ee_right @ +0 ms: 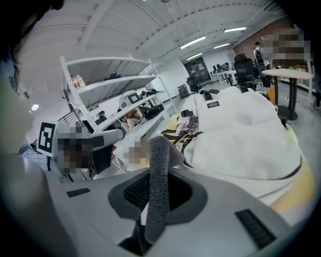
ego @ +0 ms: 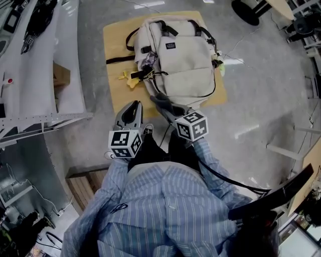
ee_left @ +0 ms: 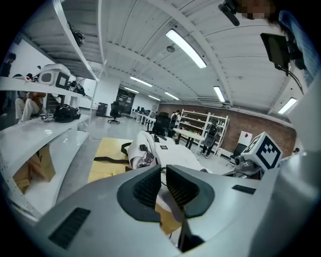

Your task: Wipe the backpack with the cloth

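Observation:
A cream backpack (ego: 185, 60) lies flat on a tan board (ego: 114, 85) on the floor, straps toward the far end. My right gripper (ego: 168, 111) is shut on a grey cloth (ego: 160, 103), which hangs just off the backpack's near edge. In the right gripper view the cloth (ee_right: 159, 170) stands up between the jaws, with the backpack (ee_right: 241, 130) close ahead to the right. My left gripper (ego: 133, 108) hovers left of the right one, over the board's near edge, jaws nearly together and holding nothing. In the left gripper view the backpack (ee_left: 160, 150) lies ahead of the left gripper (ee_left: 163, 175).
A small yellow charm (ego: 130, 79) lies beside the backpack's left side. White shelving (ego: 45, 75) runs along the left. A wooden pallet (ego: 83, 185) sits near my feet. A chair base (ego: 248, 10) and table legs stand at the far right.

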Demonstrator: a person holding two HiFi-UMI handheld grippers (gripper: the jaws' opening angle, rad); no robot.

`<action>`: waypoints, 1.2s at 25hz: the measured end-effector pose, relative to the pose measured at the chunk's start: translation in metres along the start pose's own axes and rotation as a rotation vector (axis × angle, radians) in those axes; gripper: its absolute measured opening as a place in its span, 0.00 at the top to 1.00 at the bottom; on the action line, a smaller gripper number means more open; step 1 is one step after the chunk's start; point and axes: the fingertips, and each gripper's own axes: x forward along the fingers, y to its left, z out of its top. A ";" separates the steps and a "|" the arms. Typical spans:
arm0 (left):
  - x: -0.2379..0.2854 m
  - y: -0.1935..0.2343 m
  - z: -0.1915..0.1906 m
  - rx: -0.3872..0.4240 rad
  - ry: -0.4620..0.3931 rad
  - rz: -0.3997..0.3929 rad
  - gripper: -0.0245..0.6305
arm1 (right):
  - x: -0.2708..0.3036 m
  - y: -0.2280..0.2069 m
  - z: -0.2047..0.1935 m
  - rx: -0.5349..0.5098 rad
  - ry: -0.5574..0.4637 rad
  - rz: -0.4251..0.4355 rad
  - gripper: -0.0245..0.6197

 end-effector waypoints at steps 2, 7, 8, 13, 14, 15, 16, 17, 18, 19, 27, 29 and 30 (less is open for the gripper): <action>0.006 -0.009 0.002 -0.027 -0.020 0.041 0.91 | -0.012 -0.016 -0.003 -0.008 0.018 0.019 0.89; 0.026 -0.038 0.001 -0.055 -0.029 0.095 0.91 | -0.044 -0.056 -0.005 -0.015 0.037 0.038 0.89; 0.030 -0.044 0.001 -0.055 -0.029 0.097 0.91 | -0.051 -0.064 -0.006 -0.012 0.035 0.037 0.89; 0.047 -0.073 -0.001 -0.064 -0.023 0.093 0.91 | -0.076 -0.102 -0.008 0.026 0.015 0.028 0.89; 0.052 -0.078 -0.002 -0.071 -0.021 0.092 0.91 | -0.082 -0.109 -0.009 0.029 0.011 0.023 0.89; 0.056 -0.082 -0.002 -0.077 -0.021 0.091 0.91 | -0.087 -0.116 -0.009 0.029 0.008 0.015 0.89; 0.060 -0.087 -0.002 -0.083 -0.022 0.089 0.91 | -0.093 -0.123 -0.009 0.029 0.007 0.007 0.89; 0.065 -0.092 -0.001 -0.088 -0.024 0.086 0.91 | -0.099 -0.131 -0.010 0.031 0.005 -0.002 0.89; 0.069 -0.098 -0.001 -0.090 -0.025 0.082 0.91 | -0.105 -0.139 -0.011 0.035 0.003 -0.012 0.89; 0.073 -0.103 0.000 -0.090 -0.027 0.077 0.91 | -0.112 -0.148 -0.011 0.041 0.002 -0.022 0.89; 0.090 -0.131 -0.001 -0.073 -0.019 0.068 0.91 | -0.154 -0.212 -0.021 0.047 0.015 -0.106 0.89; 0.089 -0.133 0.000 -0.072 -0.021 0.077 0.91 | -0.162 -0.225 -0.021 0.044 0.018 -0.123 0.89; 0.088 -0.133 0.000 -0.072 -0.022 0.083 0.91 | -0.164 -0.231 -0.021 0.043 0.019 -0.131 0.89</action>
